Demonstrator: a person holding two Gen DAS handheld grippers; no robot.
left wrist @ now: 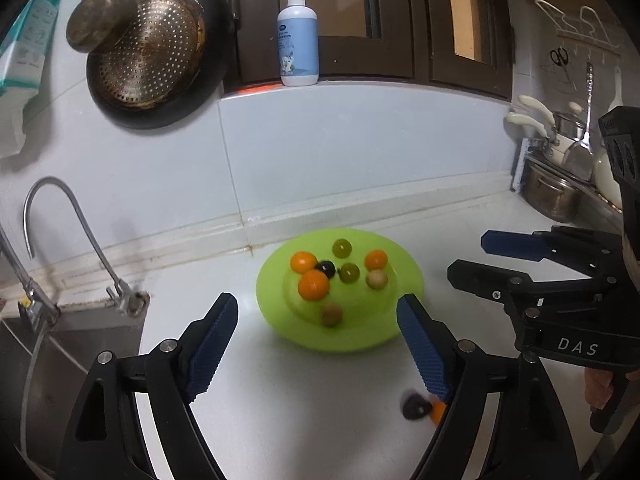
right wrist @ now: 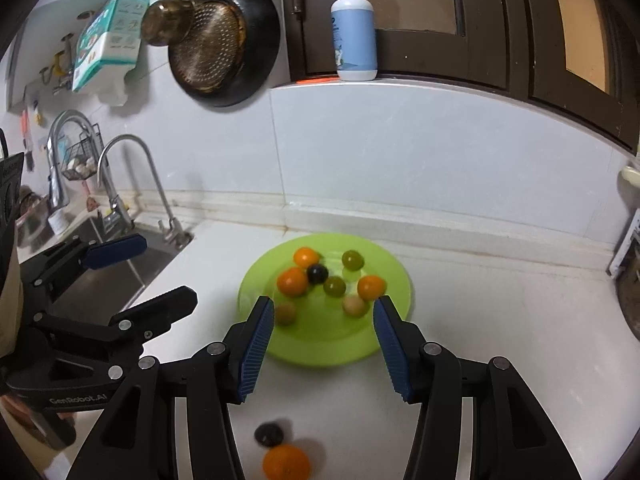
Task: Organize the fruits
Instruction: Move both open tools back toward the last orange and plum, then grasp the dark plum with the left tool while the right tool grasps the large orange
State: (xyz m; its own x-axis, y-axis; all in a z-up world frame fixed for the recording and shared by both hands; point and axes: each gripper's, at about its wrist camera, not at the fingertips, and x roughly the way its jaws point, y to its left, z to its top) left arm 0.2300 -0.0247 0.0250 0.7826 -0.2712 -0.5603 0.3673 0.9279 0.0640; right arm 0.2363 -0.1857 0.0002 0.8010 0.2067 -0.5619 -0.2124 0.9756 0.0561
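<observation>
Plate (left wrist: 280, 328), lime green, sits on the white bench (left wrist: 280, 400) near the back wall, fruits on it. Three orange fruits (left wrist: 313, 285), two green grapes (left wrist: 349, 273), one dark grape (left wrist: 326, 268) in the middle touching the orange ones, two tan balls (left wrist: 331, 314) toward the near side. All loose, none stacked.

Off the plate, on the bench nearer the cameras: a dark fruit (right wrist: 269, 434) and an orange (right wrist: 286, 462) just beside it, touching or nearly so; both blurred, so hard to say which.

Left gripper (left wrist: 318, 344) spread wide, blue pads clear of everything, nothing between them; it hangs above the bench at the plate's near edge. Right gripper (right wrist: 324, 348) also apart, narrower gap, empty; it frames the plate's near rim from above. In the left view the right gripper shows side-on at the right, jaws parted. In the right view the left gripper shows at the left, over the bench beside the sink (right wrist: 120, 276).

Faucet (left wrist: 72, 236) at the sink on the left. Strainer (left wrist: 152, 52) and pan hang on the wall above. Soap bottle (left wrist: 298, 36) stands on the window ledge. Pots (left wrist: 552, 196) at the far right.
</observation>
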